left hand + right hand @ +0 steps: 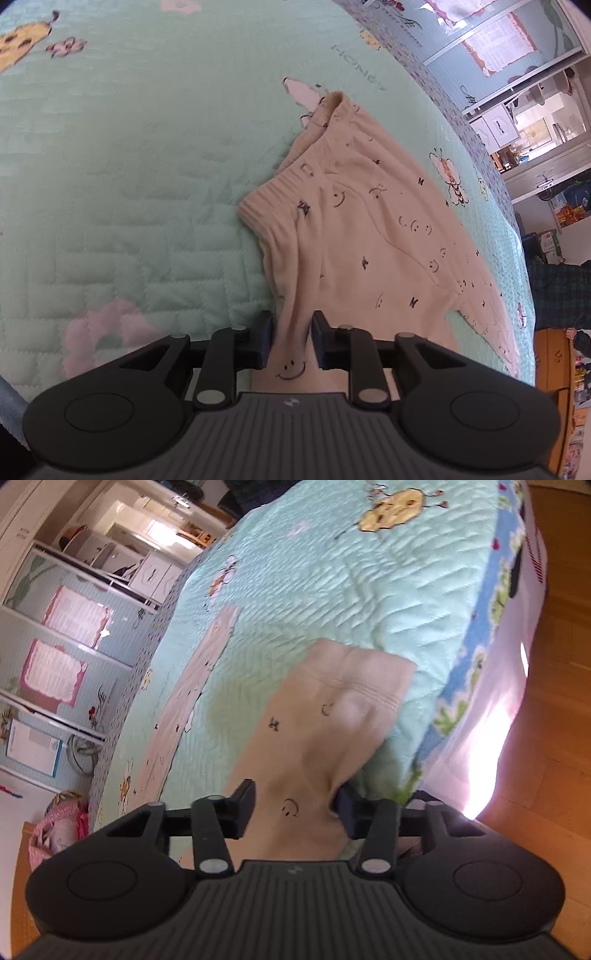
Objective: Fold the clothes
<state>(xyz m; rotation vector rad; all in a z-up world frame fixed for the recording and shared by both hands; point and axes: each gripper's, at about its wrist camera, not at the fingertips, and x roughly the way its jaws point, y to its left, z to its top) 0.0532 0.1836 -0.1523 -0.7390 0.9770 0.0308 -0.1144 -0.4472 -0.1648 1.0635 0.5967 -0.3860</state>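
1. Left tool (291, 338): jaws pinched on a bunched strip of the cream pants (369, 229), smiley print. Fabric runs taut from the jaws up toward the ribbed waistband (273, 192), so the hold looks meant to lift and carry that part over for a fold, I'd say.
2. Pants lie on the bed, over the mint quilt (129, 166), partly spread, waistband end rumpled.
3. Right tool (295, 805): also clamped on pants cloth, near a stitched hem (369, 694), close to the bed's edge. Two grips well apart = cloth kept flat betw. them, prob.
4. Containers: a pink basket (55, 834) on the floor by the bed, w/ pale stuff inside, can't tell what.
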